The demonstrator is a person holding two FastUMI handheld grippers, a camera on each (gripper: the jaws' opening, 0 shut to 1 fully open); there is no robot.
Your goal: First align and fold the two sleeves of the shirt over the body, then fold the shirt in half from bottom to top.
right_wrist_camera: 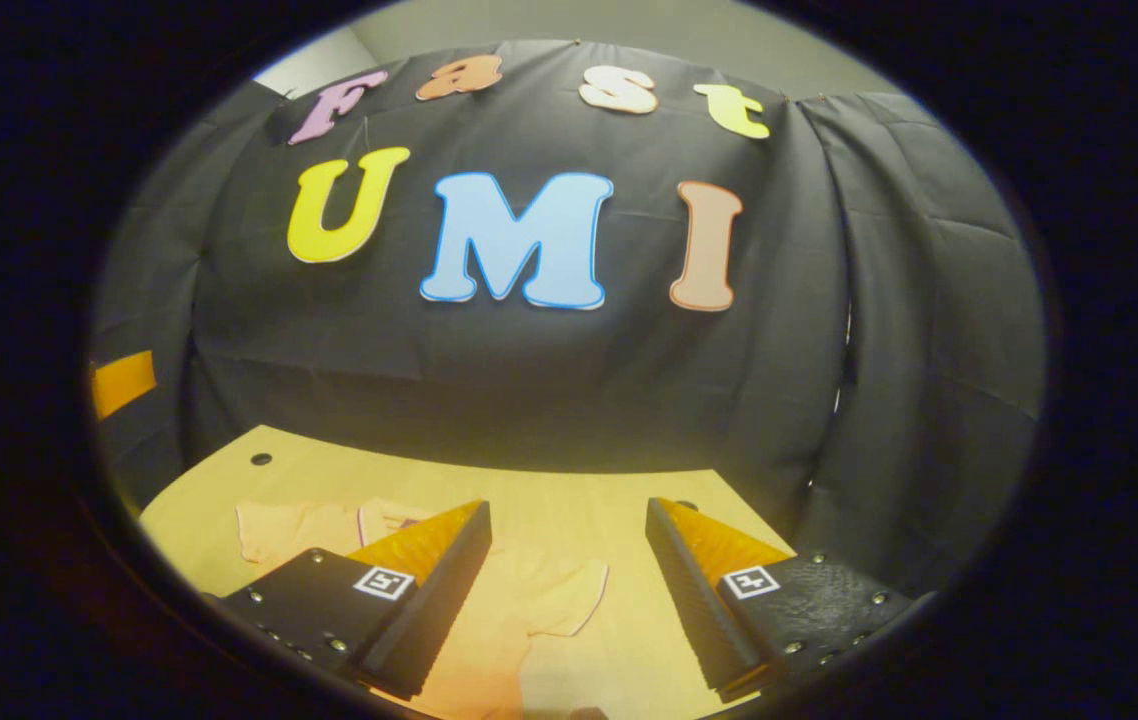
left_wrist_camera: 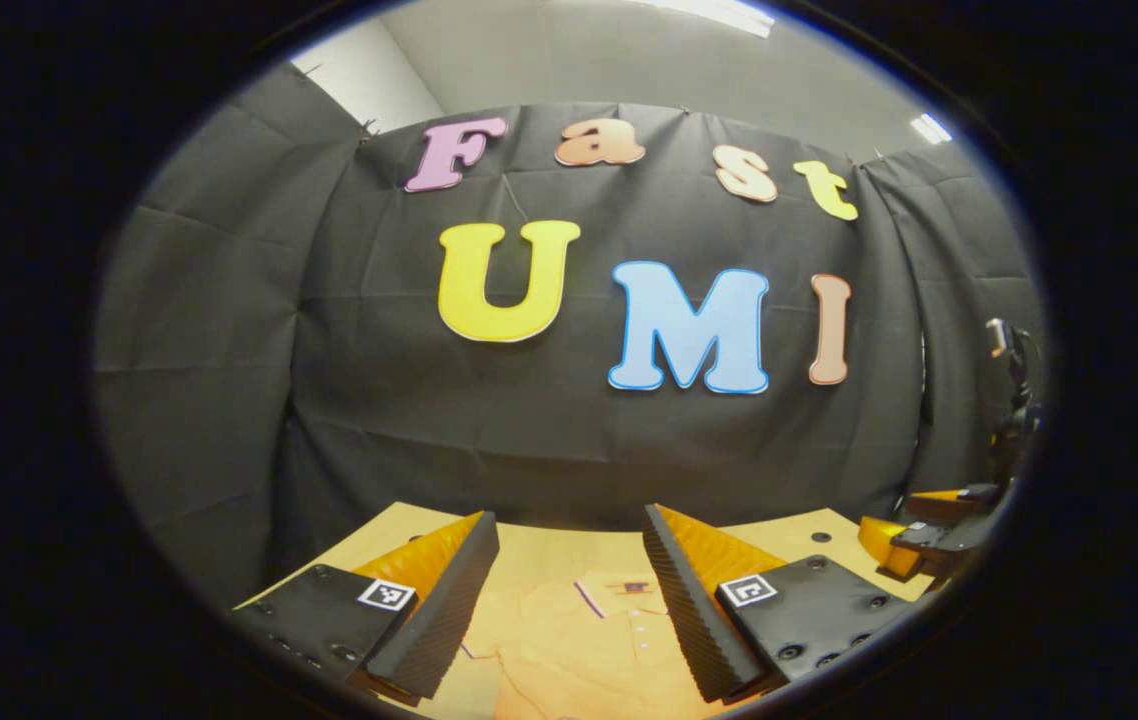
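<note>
Fingers of the left gripper (left_wrist_camera: 569,600) and the right gripper (right_wrist_camera: 569,590) stand wide apart, holding nothing, above the counter (right_wrist_camera: 619,500). They hide part of the pale orange shirt (right_wrist_camera: 489,610), which lies flat, collar (left_wrist_camera: 619,590) far, one short sleeve (right_wrist_camera: 569,600) spread right.

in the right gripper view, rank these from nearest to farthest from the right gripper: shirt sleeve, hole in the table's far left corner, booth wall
1. The shirt sleeve, spread flat on the table just ahead, between the open fingers of the right gripper.
2. The hole, at the far left corner of the table, beyond the shirt.
3. The booth wall, hanging behind the table's far edge.
</note>
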